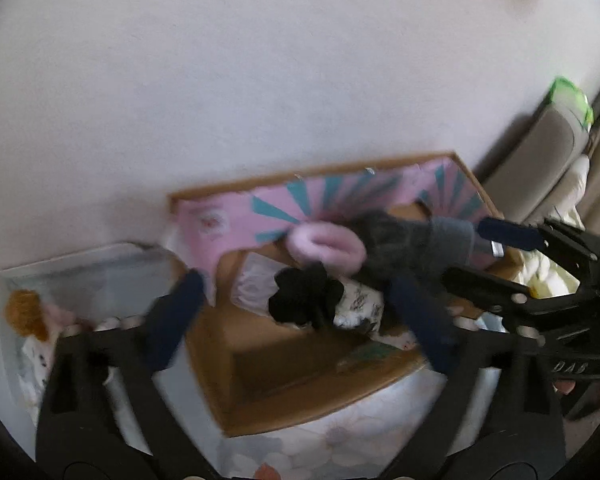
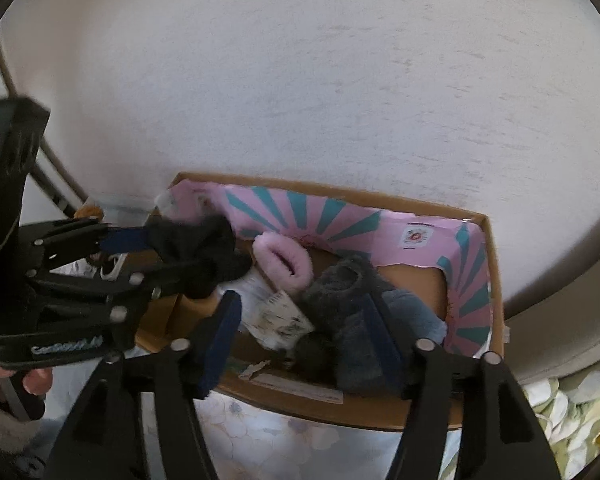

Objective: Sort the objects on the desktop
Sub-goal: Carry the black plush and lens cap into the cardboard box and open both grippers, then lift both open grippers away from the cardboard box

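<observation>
A cardboard box (image 1: 340, 404) (image 2: 496, 280) lined in pink and teal stands against the wall with socks inside. My left gripper (image 1: 300, 320) (image 2: 180, 252) is open wide over the box. A black sock (image 1: 304, 296) (image 2: 212, 256) lies loose between its fingers. My right gripper (image 2: 300, 336) (image 1: 464, 254) is open too. A grey sock (image 2: 348, 308) (image 1: 420, 246) rests against its right finger, well clear of the left one. A fluffy pink sock (image 1: 324, 246) (image 2: 284, 264) and a white patterned sock (image 1: 360, 304) (image 2: 276, 312) lie in the middle of the box.
A clear plastic bin (image 1: 80, 272) holding an orange plush thing (image 1: 26, 312) stands left of the box. Both sit on a floral sheet (image 2: 280, 436) by a white wall. A grey cushion (image 1: 540, 160) stands at the right. A person's fingers (image 2: 36, 388) hold the left gripper.
</observation>
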`<state>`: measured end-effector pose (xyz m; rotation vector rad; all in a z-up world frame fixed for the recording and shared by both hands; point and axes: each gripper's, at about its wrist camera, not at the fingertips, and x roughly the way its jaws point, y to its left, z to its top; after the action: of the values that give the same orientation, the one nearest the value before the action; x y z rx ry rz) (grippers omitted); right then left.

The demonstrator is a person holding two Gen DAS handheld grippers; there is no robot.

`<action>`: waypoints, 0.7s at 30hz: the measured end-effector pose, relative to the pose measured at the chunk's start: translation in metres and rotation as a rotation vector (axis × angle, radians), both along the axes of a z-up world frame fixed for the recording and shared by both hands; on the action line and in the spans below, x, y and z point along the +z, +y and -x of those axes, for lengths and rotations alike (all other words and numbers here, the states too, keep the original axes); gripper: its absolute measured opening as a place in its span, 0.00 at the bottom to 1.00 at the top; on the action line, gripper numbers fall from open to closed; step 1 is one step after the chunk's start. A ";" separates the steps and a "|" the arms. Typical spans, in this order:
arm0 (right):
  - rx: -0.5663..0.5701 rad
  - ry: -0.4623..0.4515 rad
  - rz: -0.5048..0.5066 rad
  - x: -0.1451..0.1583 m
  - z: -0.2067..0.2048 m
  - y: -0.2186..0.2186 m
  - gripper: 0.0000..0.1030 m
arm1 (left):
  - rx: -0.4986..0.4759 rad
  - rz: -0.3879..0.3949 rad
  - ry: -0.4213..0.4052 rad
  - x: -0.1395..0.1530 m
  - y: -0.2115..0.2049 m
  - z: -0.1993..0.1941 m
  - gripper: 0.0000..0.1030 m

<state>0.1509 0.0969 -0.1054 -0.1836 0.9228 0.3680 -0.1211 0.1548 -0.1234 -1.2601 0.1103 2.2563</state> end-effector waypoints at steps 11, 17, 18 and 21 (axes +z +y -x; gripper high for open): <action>-0.099 -0.082 -0.006 0.025 0.018 0.000 0.63 | 0.100 -0.050 0.055 0.036 -0.055 0.003 1.00; -0.128 -0.100 0.000 0.028 0.028 0.009 0.63 | 0.103 -0.065 0.086 0.049 -0.077 -0.004 1.00; -0.129 -0.102 -0.002 0.029 0.030 0.010 0.63 | 0.104 -0.073 0.088 0.050 -0.081 -0.006 1.00; -0.141 -0.110 0.002 0.031 0.038 0.016 0.63 | 0.111 -0.078 0.105 0.055 -0.089 -0.013 1.00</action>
<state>0.1132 0.1129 -0.0748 -0.1387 0.8222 0.2244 -0.1083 0.0654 -0.0686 -1.1329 -0.0098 2.3970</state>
